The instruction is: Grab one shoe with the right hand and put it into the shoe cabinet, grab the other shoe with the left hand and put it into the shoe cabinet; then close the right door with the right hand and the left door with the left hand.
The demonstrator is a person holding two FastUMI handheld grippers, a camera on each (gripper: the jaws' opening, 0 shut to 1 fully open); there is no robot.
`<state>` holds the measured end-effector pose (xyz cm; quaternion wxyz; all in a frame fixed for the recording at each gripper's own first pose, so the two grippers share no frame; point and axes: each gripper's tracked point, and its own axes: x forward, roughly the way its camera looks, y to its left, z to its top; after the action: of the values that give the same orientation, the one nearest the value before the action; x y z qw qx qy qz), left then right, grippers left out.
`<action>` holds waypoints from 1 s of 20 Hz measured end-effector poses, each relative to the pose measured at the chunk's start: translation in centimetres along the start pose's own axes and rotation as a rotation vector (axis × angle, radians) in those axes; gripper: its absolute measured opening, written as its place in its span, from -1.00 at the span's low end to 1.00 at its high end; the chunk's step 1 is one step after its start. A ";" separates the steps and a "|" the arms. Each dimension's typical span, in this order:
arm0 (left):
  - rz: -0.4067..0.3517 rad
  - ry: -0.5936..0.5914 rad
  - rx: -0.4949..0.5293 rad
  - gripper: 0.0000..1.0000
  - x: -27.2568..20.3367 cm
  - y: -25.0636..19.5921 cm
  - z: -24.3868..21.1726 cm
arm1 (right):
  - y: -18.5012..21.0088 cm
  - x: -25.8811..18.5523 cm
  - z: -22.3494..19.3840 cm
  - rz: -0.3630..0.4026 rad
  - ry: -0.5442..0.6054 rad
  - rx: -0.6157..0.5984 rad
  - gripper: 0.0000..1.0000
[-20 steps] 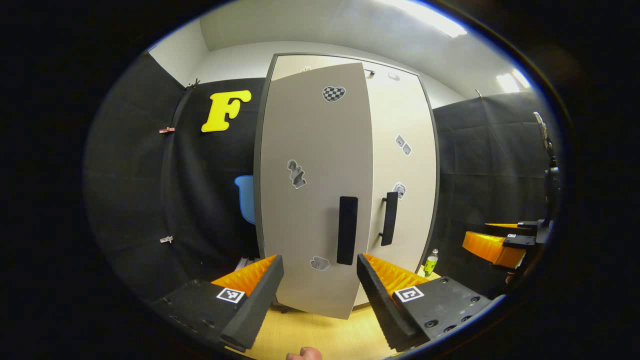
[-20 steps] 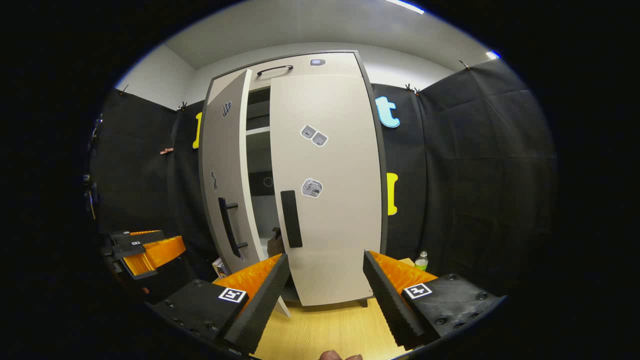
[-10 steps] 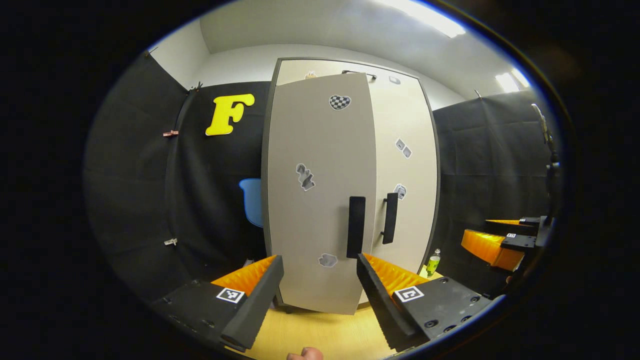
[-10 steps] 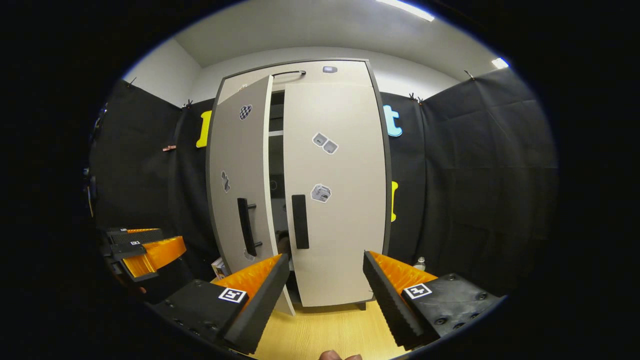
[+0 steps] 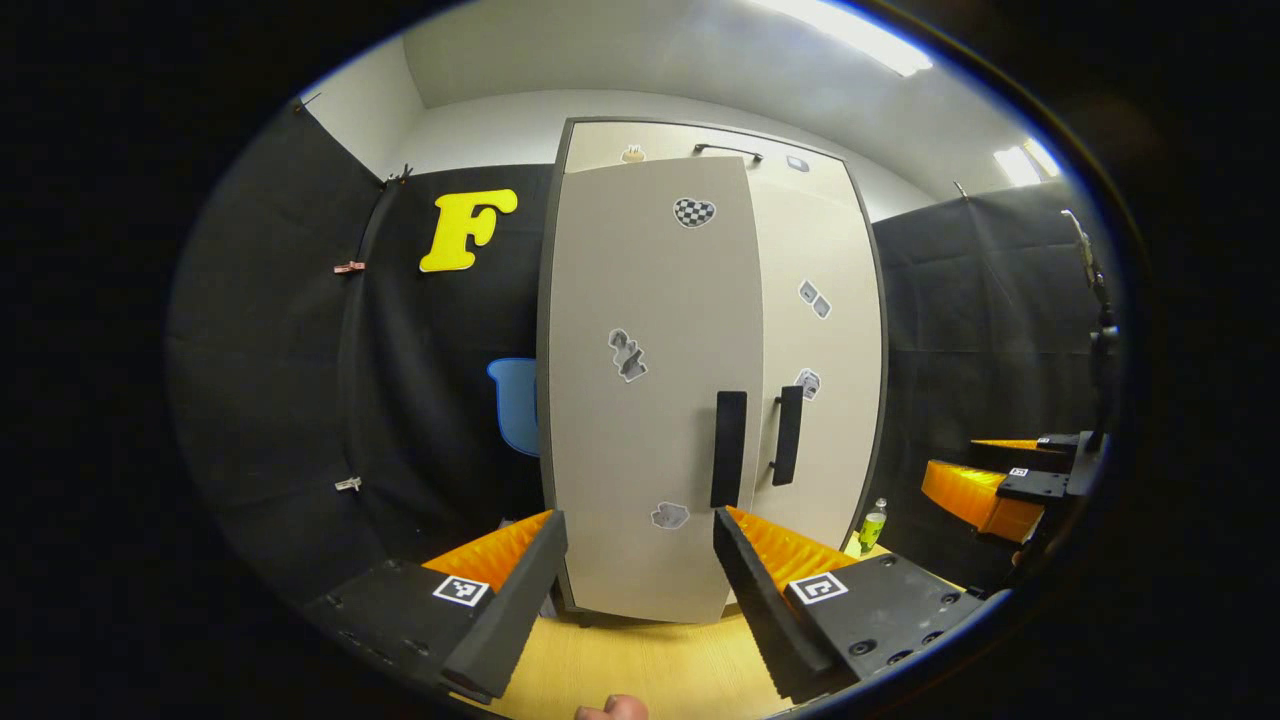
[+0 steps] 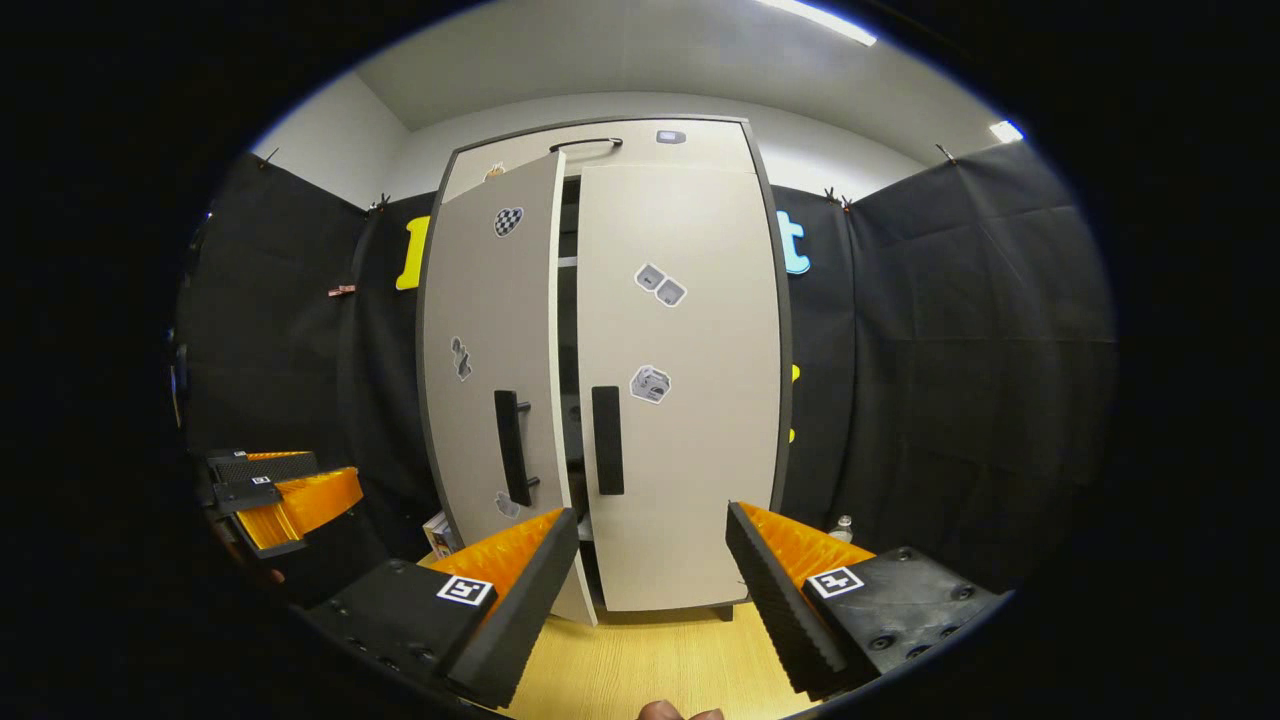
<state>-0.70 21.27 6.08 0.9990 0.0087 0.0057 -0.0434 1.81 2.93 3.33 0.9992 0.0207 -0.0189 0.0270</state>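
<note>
A tall beige shoe cabinet (image 5: 820, 250) (image 6: 620, 145) stands ahead on the wooden floor. Its right door (image 6: 690, 450) (image 5: 825, 440) is flush shut. Its left door (image 5: 650, 400) (image 6: 490, 400) hangs slightly ajar, leaving a narrow dark gap beside the black handles (image 6: 607, 440) (image 5: 729, 448). No shoe can be made out in that gap. My left gripper (image 5: 640, 580) is open and empty, a short way in front of the left door. My right gripper (image 6: 650, 585) is open and empty, in front of the right door. Each gripper appears at the edge of the other's view (image 5: 990, 490) (image 6: 280, 495).
Black cloth walls flank the cabinet on both sides. A small green bottle (image 5: 872, 524) (image 6: 843, 524) stands on the floor to the cabinet's right. A box-like item (image 6: 440, 532) sits low at the cabinet's left. Wooden floor (image 6: 650, 660) lies between me and the cabinet.
The left door has swung inward from wide ajar to nearly shut. The gap into the cabinet has narrowed to a slit. Both grippers stayed open and drew back slightly.
</note>
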 end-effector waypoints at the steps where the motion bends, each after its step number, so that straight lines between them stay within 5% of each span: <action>1: 0.000 0.000 0.000 0.87 0.0 0.0 0.0 | 0.1 0.1 0.0 0.004 0.002 -0.001 0.96; 20: -0.010 0.010 0.007 0.87 0.8 -0.6 -0.4 | 0.0 0.5 0.1 0.012 0.007 0.002 0.96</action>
<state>0.05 20.65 5.71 0.9987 0.0126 0.0105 -0.0484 2.31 2.96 3.41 0.9991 0.0216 -0.0155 0.0332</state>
